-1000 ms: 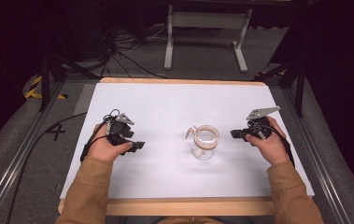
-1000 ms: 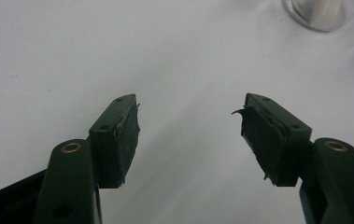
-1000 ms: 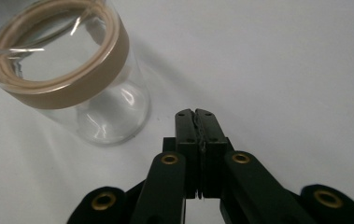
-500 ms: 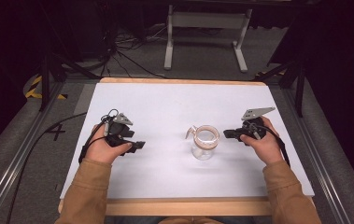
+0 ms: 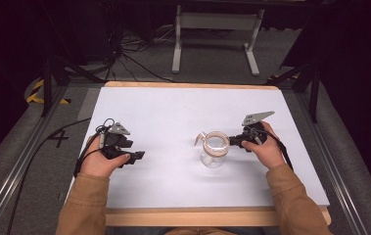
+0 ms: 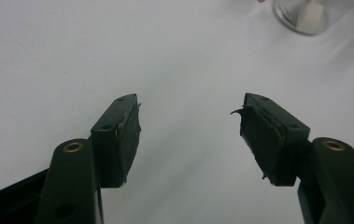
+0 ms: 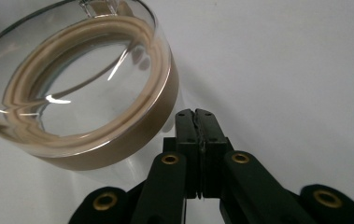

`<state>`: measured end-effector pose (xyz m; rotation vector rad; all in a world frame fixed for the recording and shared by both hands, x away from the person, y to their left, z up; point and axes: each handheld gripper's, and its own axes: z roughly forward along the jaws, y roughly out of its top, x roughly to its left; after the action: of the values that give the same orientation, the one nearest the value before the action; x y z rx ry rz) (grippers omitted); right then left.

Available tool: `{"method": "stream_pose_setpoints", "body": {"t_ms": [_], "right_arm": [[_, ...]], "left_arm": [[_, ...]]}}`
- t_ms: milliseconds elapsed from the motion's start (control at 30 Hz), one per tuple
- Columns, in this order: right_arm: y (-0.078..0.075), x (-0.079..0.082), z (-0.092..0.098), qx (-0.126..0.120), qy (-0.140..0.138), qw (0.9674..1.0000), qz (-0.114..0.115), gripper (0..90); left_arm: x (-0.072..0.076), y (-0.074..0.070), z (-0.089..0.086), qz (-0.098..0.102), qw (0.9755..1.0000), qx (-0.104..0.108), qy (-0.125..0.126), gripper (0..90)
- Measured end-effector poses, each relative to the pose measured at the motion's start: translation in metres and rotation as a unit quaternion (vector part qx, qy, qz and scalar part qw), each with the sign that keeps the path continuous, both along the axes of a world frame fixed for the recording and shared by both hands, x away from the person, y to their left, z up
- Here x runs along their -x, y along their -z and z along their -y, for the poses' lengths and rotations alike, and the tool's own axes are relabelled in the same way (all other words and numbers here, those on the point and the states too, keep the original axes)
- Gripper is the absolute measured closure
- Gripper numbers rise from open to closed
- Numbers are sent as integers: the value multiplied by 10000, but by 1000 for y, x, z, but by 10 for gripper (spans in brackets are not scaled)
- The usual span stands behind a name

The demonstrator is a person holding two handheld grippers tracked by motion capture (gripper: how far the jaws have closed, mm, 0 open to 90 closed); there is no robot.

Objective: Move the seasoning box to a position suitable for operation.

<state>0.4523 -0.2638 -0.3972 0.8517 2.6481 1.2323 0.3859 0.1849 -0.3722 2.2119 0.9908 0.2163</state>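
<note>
My right claw (image 7: 196, 114) has its two black jaws pressed together with nothing between them. Its tip sits just beside the clear round glass jar with the tan ring at its mouth (image 7: 79, 88), close to the ring; I cannot tell if it touches. The jar (image 5: 214, 149) stands upright near the middle of the flat white table (image 5: 173, 107). My left claw (image 6: 188, 126) is spread wide with nothing in it, and it hangs over bare table, well apart from the jar (image 6: 305, 16).
</note>
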Motion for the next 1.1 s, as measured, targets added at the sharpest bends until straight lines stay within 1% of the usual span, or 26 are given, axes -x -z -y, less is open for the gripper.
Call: {"method": "stream_pose_setpoints", "body": {"t_ms": [67,133,200,333,367,433,533,600,700,733,800,867,900,967,1000,1100], "right_arm": [[2,-2,-1,42,-25,10000,-26,900],[3,-2,-2,66,-28,10000,-51,900],[3,-2,-2,69,-24,10000,-54,900],[3,-1,-2,107,-10,9999,-43,900],[3,-1,-3,131,-11,9999,-40,900],[3,1,-3,166,1,9998,-58,900],[3,3,-2,205,11,9998,-56,900],[4,5,-1,232,17,9997,-86,900],[4,8,0,244,17,9997,-95,900],[4,9,0,235,4,9997,-98,900],[4,11,0,240,-4,9997,-109,900],[4,12,0,237,-24,9997,-107,900],[5,15,-1,284,-49,9995,-136,900],[5,17,-1,310,-72,9994,-136,900],[5,19,-2,329,-71,9993,-158,900],[5,24,-4,388,-144,9990,-175,900]], "left_arm": [[1,0,-1,26,10000,-7,-27,382],[2,-1,-3,-17,10000,8,-24,382],[1,-1,-3,11,10000,13,-18,382],[0,0,0,-15,10000,-8,17,381],[-1,0,1,23,10000,-33,38,381],[-2,0,3,-38,10000,-38,75,381],[-4,1,6,-18,10000,-18,86,381],[-7,0,8,-19,9999,-46,149,381],[-10,1,14,-24,9998,-6,192,380],[-11,0,15,-45,9997,-43,229,380],[-13,1,18,-26,9996,-48,273,380],[-14,0,19,-51,9995,-62,293,380],[-15,0,21,-13,9995,-49,309,380],[-17,0,24,-36,9994,-36,340,380],[-19,0,25,-24,9992,-49,397,380],[-22,0,30,-15,9989,-34,463,380]]}}
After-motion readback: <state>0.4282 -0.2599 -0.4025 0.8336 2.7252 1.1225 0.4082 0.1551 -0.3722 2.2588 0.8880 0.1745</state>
